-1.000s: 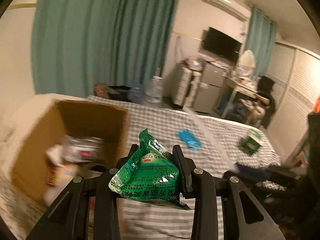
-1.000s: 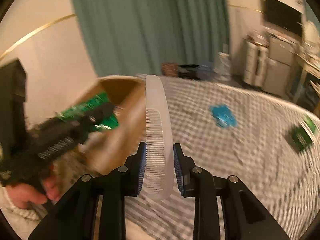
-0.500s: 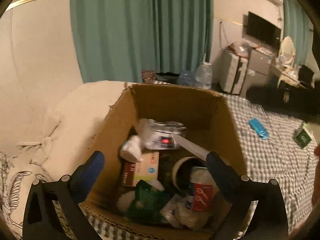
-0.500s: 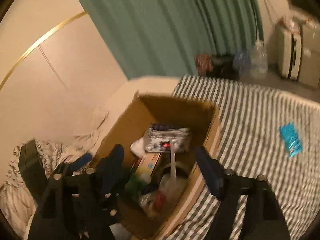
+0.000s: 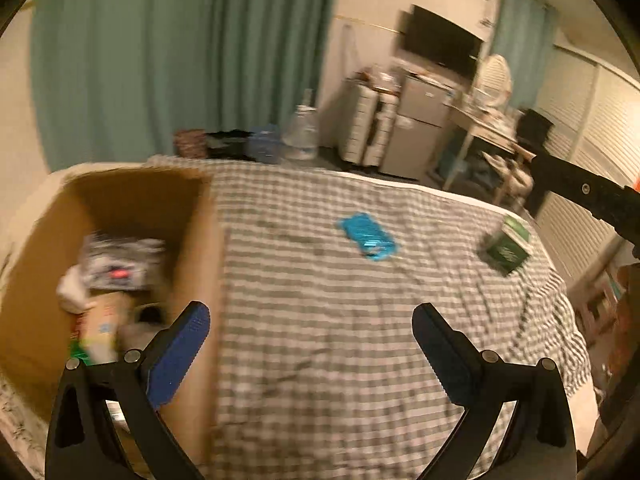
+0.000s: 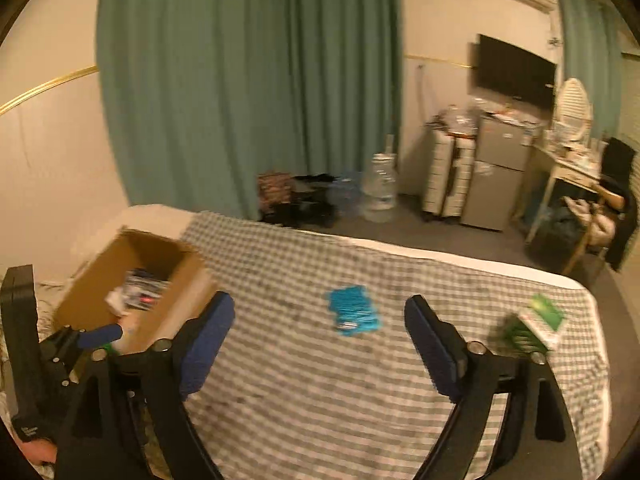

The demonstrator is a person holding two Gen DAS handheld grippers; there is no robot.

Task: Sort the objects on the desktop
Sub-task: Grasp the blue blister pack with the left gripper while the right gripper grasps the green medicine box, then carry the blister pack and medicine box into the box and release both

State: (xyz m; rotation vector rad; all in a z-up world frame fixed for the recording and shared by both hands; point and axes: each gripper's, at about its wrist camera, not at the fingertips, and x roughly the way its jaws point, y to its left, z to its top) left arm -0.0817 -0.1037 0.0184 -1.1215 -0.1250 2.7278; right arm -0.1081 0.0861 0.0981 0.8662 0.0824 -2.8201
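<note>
So both tongs are released, nothing between the pads: left gripper (image 5: 310, 330) and right gripper (image 6: 318, 326) spread wide, ready for the next pick. Cardboard box (image 5: 200, 240) sits just left of the left tongs, already stuffed with sorted items, placed at the bed edge as the drop spot. Blue packet (image 6: 352, 312) lies flat on the checked bedspread (image 6: 320, 400), straight ahead between the right tongs' fingers, probably the next target. Green box (image 6: 540, 320) sits further right near the bed corner, tilted, also unsorted.
</note>
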